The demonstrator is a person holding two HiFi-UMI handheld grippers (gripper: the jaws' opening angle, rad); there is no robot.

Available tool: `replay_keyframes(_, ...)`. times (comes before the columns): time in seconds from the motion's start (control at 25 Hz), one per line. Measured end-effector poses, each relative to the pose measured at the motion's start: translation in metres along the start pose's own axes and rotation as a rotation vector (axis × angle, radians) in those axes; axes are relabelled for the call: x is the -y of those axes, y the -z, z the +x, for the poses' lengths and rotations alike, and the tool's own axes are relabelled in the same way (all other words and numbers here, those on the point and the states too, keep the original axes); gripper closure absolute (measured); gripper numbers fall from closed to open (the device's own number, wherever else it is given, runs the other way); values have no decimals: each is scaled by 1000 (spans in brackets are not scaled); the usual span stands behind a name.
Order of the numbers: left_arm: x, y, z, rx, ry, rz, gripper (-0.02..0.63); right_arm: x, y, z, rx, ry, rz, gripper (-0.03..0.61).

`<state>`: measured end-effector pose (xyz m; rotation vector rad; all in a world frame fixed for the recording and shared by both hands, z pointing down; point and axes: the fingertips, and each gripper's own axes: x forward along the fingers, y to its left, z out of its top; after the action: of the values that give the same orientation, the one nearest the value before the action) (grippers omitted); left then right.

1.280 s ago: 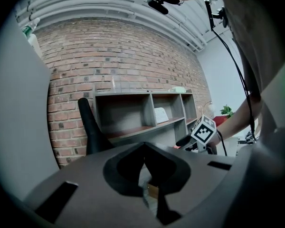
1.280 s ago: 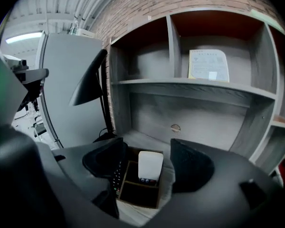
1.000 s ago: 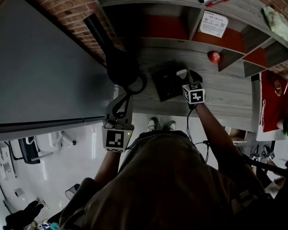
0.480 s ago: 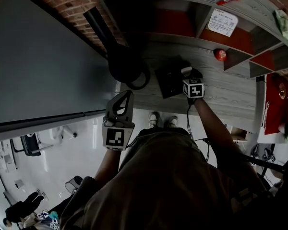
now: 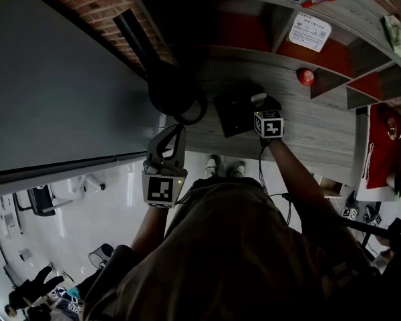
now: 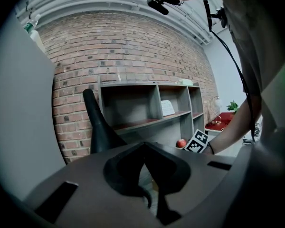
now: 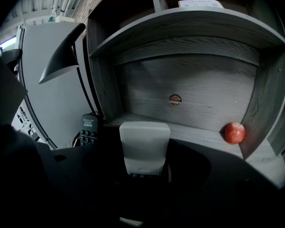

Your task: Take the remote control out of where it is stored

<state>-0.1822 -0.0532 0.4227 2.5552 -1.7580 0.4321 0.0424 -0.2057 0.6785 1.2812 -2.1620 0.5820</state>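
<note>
My right claw (image 7: 145, 172) is clamped on the long edges of the remote control (image 7: 144, 144), which I judge light, rigid and slippery, while my left claw (image 6: 143, 145) hangs closed and empty.

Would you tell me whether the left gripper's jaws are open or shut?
Shut: in its own view the left gripper has its jaw tips meeting, with nothing between them.

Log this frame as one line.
left gripper shut, empty | right gripper shut on grey remote | at black box on desk
</note>
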Motion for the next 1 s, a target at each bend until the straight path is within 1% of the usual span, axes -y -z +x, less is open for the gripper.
replay_keyframes(0.24,3,-2,2,0,-1,6,603,0,-6,-5,23,-20,14,287)
replay_keyframes(0.4,5,-3,3,2,-2,6,603,-6,-29,-21,95,-43,-46,287)
replay_keyframes(0.52,5,-5,6,8,-5,-3,603,-5,-47,-38,152,-52,-42,287)
replay_keyframes(0.68,4,-13,14,32,1,9,603,-2,-82,-74,263,-71,-42,287)
replay_keyframes(0.88,0,-30,26,66,3,34,603,1,-130,-133,432,-59,-110,287)
replay_keyframes(1.0,-2,-45,33,95,0,65,603,4,-154,-170,522,-43,-141,287)
